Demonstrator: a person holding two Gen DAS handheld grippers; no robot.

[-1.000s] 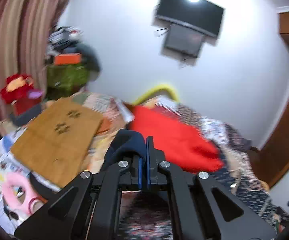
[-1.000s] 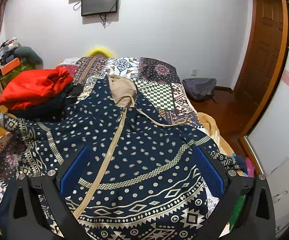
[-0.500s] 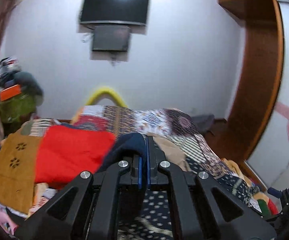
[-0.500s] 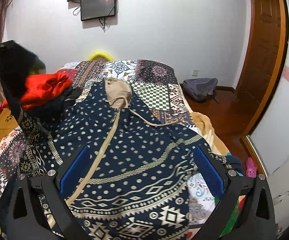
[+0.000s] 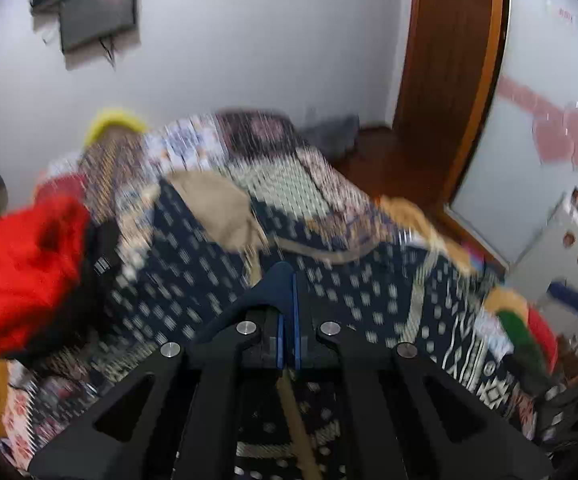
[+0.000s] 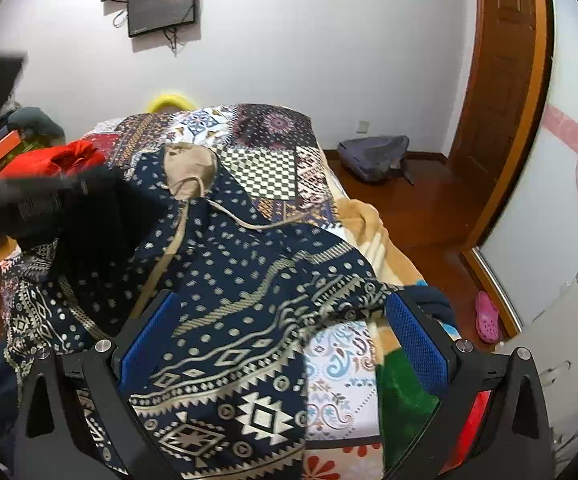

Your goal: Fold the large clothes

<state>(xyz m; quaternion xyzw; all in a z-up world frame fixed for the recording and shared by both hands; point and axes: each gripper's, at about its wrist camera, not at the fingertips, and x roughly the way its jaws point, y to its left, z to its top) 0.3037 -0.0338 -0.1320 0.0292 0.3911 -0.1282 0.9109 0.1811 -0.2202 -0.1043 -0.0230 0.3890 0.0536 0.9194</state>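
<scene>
A large navy hoodie (image 6: 249, 264) with cream dots and bands lies spread face up on the bed, its tan hood (image 6: 189, 164) towards the far wall. My left gripper (image 5: 289, 284) is shut on a fold of the hoodie's plain navy sleeve (image 5: 273, 280) and holds it above the hoodie's chest (image 5: 193, 280). From the right wrist view it shows only as a dark blur (image 6: 29, 200) at the left, with the sleeve trailing below. Over the hoodie's right hem my right gripper (image 6: 283, 300) stands open, nothing between its blue pads.
A red garment (image 6: 69, 156) lies piled at the bed's left. The patchwork quilt (image 6: 273, 168) covers the bed. On the wooden floor to the right lie a grey backpack (image 6: 373, 156) and a pink shoe (image 6: 485, 316). A brown door (image 6: 505, 80) and a white appliance (image 6: 569, 320) stand at the right.
My left gripper has swung right from the bed's left side, carrying the sleeve over the hoodie's body. The right gripper has drifted slightly towards the hoodie's right hem.
</scene>
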